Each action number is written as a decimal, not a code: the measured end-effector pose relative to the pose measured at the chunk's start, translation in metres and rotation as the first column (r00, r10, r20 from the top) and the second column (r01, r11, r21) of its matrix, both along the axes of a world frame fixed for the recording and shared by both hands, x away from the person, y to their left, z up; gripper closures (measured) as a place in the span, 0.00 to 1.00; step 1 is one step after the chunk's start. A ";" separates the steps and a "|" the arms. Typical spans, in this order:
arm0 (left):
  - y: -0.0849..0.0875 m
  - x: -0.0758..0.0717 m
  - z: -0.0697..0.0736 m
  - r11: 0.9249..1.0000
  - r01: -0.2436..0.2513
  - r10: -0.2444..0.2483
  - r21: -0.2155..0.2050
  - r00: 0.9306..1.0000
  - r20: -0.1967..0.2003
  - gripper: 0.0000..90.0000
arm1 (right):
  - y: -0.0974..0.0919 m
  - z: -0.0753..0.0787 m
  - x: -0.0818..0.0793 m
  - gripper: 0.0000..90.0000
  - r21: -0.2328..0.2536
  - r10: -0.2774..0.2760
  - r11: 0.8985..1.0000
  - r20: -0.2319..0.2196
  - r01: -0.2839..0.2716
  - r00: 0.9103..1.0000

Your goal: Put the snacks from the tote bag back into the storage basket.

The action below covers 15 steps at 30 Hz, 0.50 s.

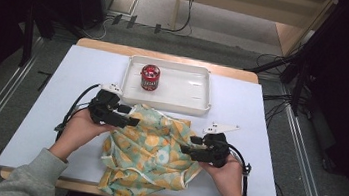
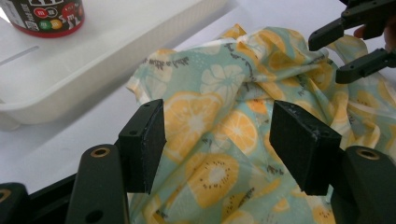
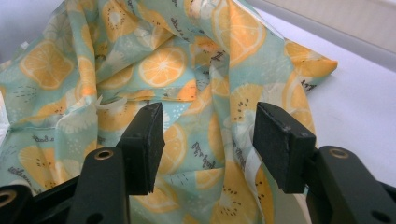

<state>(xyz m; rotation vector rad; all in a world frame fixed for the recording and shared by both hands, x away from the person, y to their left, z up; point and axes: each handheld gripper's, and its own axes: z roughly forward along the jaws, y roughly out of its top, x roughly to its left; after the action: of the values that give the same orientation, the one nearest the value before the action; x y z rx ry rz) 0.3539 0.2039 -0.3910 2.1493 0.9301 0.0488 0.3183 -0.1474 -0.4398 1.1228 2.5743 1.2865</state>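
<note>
A white table (image 1: 35,111) carries everything here, set on a grey floor with cables trailing behind it. Nearest the person, a crumpled fruit-print cloth (image 1: 148,152), pale green with orange slices, lies heaped at the front middle of the table, its lower edge reaching the table's near edge. The 2 tools flank it from opposite sides: the left tool (image 1: 127,121) rests at the cloth's upper left corner, pointing right across the fabric, and the right tool (image 1: 186,150) sits at the cloth's right edge, pointing left into it. Both stand with jaws apart; in the left gripper view and the right gripper view the cloth (image 2: 219,140) shows between the pads without being pinched. So the cloth lies between the tools, stretched roughly near to far, and each hand is equally close to its own side; the likely next move is for each tool to close on the edge directly ahead of it. Beyond the cloth, just touching its far corner, sits a white tray (image 1: 196,106) holding a red candy can (image 1: 150,77), upright toward its left end.
</note>
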 end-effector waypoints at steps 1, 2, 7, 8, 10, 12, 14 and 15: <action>0.001 -0.002 0.000 1.000 0.004 -0.004 -0.002 1.000 -0.001 0.40 | 0.000 0.000 0.000 0.49 0.001 -0.001 1.000 -0.003 0.001 1.000; 0.001 -0.004 -0.001 1.000 0.001 -0.001 -0.002 1.000 0.000 0.40 | 0.000 0.000 0.000 0.49 0.001 0.001 1.000 -0.003 -0.001 1.000; 0.005 -0.012 -0.004 1.000 0.003 -0.003 -0.006 1.000 0.003 0.40 | 0.000 0.000 0.000 0.49 0.001 0.001 1.000 0.000 -0.001 1.000; 0.006 -0.013 -0.004 1.000 0.004 -0.004 -0.007 1.000 0.002 0.40 | -0.001 0.000 0.000 0.49 0.000 0.003 1.000 0.001 -0.003 1.000; 0.007 -0.017 -0.005 1.000 0.003 -0.003 -0.008 1.000 0.004 0.40 | -0.001 0.000 0.000 0.49 0.000 0.003 1.000 -0.002 -0.003 1.000; 0.009 -0.020 -0.005 1.000 0.008 -0.008 -0.009 1.000 0.009 0.40 | -0.001 0.000 0.000 0.49 0.000 0.004 1.000 0.001 -0.004 1.000; 0.010 -0.023 -0.005 1.000 0.007 -0.007 -0.015 1.000 0.012 0.40 | -0.001 0.000 0.000 0.49 -0.001 0.006 1.000 0.003 -0.006 1.000; 0.011 -0.024 -0.005 1.000 0.007 -0.007 -0.013 1.000 0.013 0.40 | -0.001 0.000 0.000 0.49 -0.003 0.006 1.000 0.005 -0.006 1.000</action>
<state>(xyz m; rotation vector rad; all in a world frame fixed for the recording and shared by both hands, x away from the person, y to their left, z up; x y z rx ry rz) 0.3297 0.2149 -0.3959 2.1379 0.9128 0.0529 0.3180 -0.1482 -0.4396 1.1110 2.5773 1.2850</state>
